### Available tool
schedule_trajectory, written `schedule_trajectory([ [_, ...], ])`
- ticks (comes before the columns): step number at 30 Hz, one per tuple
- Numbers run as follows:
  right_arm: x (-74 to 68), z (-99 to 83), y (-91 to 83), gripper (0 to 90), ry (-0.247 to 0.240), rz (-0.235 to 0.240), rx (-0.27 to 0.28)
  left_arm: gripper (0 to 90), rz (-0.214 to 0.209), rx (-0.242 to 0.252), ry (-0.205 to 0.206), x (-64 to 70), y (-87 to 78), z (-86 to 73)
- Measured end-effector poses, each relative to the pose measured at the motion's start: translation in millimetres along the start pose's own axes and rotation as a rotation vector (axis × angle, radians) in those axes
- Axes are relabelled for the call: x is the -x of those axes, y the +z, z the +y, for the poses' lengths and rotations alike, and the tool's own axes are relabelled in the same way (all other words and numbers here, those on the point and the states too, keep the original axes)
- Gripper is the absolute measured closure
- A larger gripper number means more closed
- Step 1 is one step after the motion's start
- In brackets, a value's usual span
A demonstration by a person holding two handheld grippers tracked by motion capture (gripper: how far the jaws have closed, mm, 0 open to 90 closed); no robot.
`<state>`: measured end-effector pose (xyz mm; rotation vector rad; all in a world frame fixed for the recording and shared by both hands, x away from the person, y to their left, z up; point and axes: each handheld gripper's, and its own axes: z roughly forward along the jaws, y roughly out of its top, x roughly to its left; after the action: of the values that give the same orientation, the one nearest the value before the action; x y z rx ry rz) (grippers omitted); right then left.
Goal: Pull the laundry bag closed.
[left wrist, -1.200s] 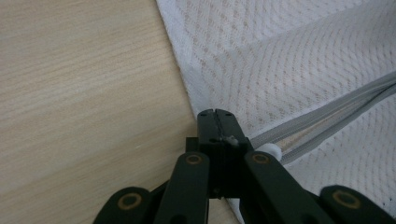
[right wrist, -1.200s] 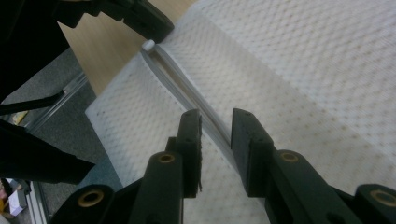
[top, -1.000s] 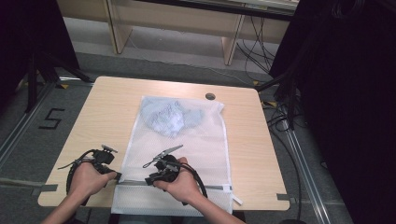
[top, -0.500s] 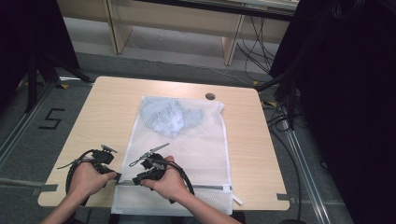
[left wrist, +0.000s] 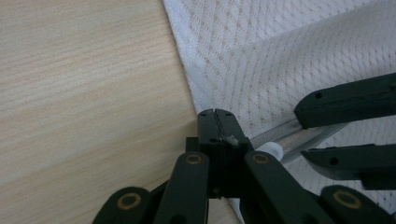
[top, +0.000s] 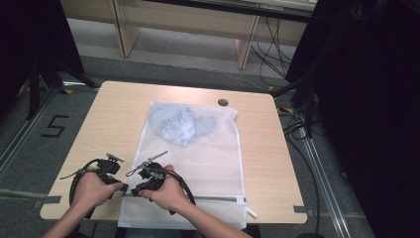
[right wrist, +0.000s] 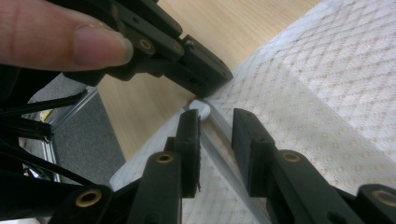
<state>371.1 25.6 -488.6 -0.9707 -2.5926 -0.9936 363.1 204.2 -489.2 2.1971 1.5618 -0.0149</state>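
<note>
A: Where does the job stand?

B: A blue garment (top: 179, 123) lies inside the mesh bag (top: 208, 163), toward twelve o'clock. At the bag's seven o'clock corner, the left gripper (left wrist: 215, 122) is clamped on the edge.

A: And the zip?

B: The right gripper (right wrist: 215, 123) hangs part-open astride the zipper (right wrist: 219, 140), the white pull (right wrist: 201, 108) ungripped. Whether opening or closing remains, I cannot tell.

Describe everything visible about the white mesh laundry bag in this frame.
The mesh bag lies flat on the wooden table, its long side running away from the person. It is white, see-through netting with a stitched hem. A crumpled light-blue garment sits inside its far end. A zipper crosses the near end. The left gripper is shut on the bag's corner; the right gripper straddles the zipper, open.
</note>
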Motion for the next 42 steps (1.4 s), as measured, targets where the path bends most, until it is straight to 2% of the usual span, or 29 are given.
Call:
schedule_trajectory([
  [2,0.3,0.9,2.7,72.9,0.01,0.018,-0.007,89.6,0.0,-0.005,0.006,-0.6,-0.3,0.1],
  [3,-0.3,1.5,3.5,72.9,0.016,0.003,-0.009,89.6,-0.001,-0.003,0.004,-0.5,-0.1,0.1],
  [5,0.0,2.4,5.8,72.8,0.017,0.026,-0.011,89.6,0.0,-0.004,0.005,-0.5,-0.3,0.0],
  [8,-0.7,3.7,8.9,72.9,0.021,0.009,-0.012,89.6,-0.001,-0.003,0.006,-0.8,-0.2,0.1],
  [9,-0.9,3.9,9.4,73.0,0.02,0.013,-0.011,89.6,-0.001,-0.004,0.006,-0.9,-0.2,0.1],
  [10,-0.6,4.2,10.5,73.2,0.018,0.025,-0.011,89.6,0.0,-0.02,0.025,-2.2,-1.2,0.3],
  [12,-1.1,4.9,11.6,74.0,0.025,0.04,-0.013,89.7,-0.001,-0.019,0.024,-2.4,-1.2,0.3],
  [14,-0.5,5.9,12.5,75.5,0.013,0.036,-0.012,89.6,-0.002,-0.019,0.022,-2.5,-1.1,0.3],
  [15,-2.2,6.2,12.7,76.3,0.03,0.036,-0.012,89.7,-0.002,-0.019,0.022,-2.5,-1.1,0.3],
  [18,-3.2,7.7,13.6,79.4,0.028,0.023,-0.018,89.7,-0.004,-0.016,0.02,-3.0,-0.8,0.0],
  [20,-2.9,8.2,14.9,81.5,0.032,0.057,-0.016,89.6,-0.003,-0.015,0.019,-2.9,-0.8,-0.1],
  [24,-1.8,7.2,16.1,84.9,0.043,0.067,-0.018,89.7,-0.005,-0.016,0.025,-3.2,-0.7,0.0],
  [26,-2.4,6.7,15.9,85.2,0.042,0.048,-0.025,89.7,-0.006,-0.01,0.02,-2.4,-0.3,-0.2],
  [28,-2.5,6.8,16.2,84.8,0.043,0.069,-0.034,89.6,-0.003,-0.021,0.032,-2.3,-0.9,0.0],
  [34,-3.2,7.6,18.1,84.0,0.035,0.058,-0.03,89.7,-0.004,-0.017,0.036,-2.3,-0.8,-0.5],
  [36,-3.8,6.9,17.8,86.2,0.059,0.071,-0.037,89.7,-0.005,-0.017,0.041,-2.2,-0.8,-0.6],
  [37,-3.1,6.4,17.6,86.6,0.055,0.078,-0.039,89.7,-0.006,-0.016,0.042,-2.2,-0.7,-0.8],
  [42,-1.1,4.2,14.8,86.8,0.087,0.067,-0.04,89.7,0.011,-0.009,0.057,4.1,0.0,-2.0],
])
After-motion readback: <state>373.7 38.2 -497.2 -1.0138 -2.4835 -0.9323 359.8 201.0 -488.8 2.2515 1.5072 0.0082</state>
